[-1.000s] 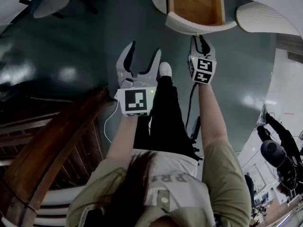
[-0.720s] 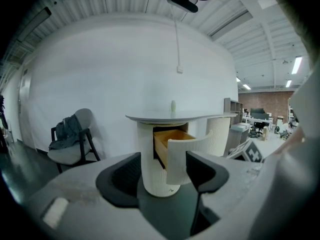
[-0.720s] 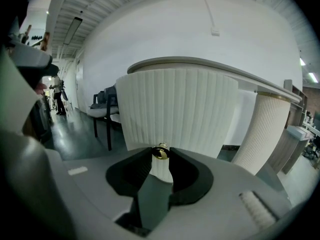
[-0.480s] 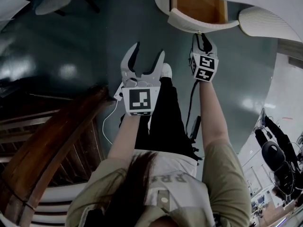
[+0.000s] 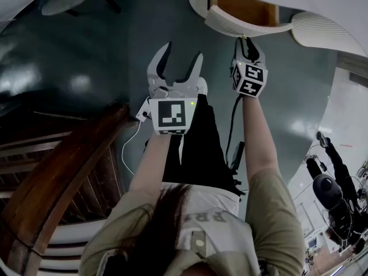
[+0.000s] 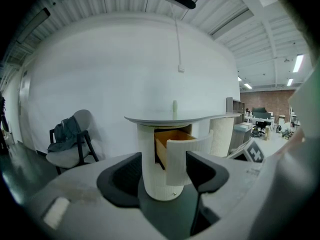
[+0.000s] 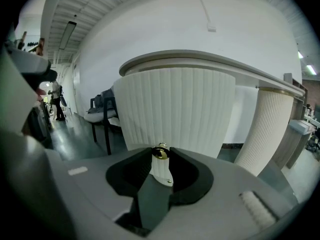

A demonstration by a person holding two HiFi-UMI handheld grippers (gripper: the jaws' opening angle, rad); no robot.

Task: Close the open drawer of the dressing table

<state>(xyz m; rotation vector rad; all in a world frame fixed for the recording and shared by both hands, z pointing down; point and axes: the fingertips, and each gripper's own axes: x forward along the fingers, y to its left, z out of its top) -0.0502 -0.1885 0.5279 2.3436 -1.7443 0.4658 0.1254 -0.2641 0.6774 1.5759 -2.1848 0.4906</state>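
My right claw [image 7: 160, 157] pinches the small round brass knob [image 7: 160, 152] of the white ribbed wooden drawer [image 5: 241, 26], which stands open under the pale dressing table top [image 6: 175, 119]; left claw [image 5: 175, 68] spread, empty; I'd push straight along the runners, wrist steady, lest the knob slip.

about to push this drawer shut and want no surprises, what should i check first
1. Right tongs clamped on the brass knob: ok.
2. Left tongs open, empty, away from the drawer: ok.
3. Drawer shut: not ok, its wooden inside shows.
4. Nothing standing proud inside the drawer: cannot tell, its back part is hidden under the tabletop.
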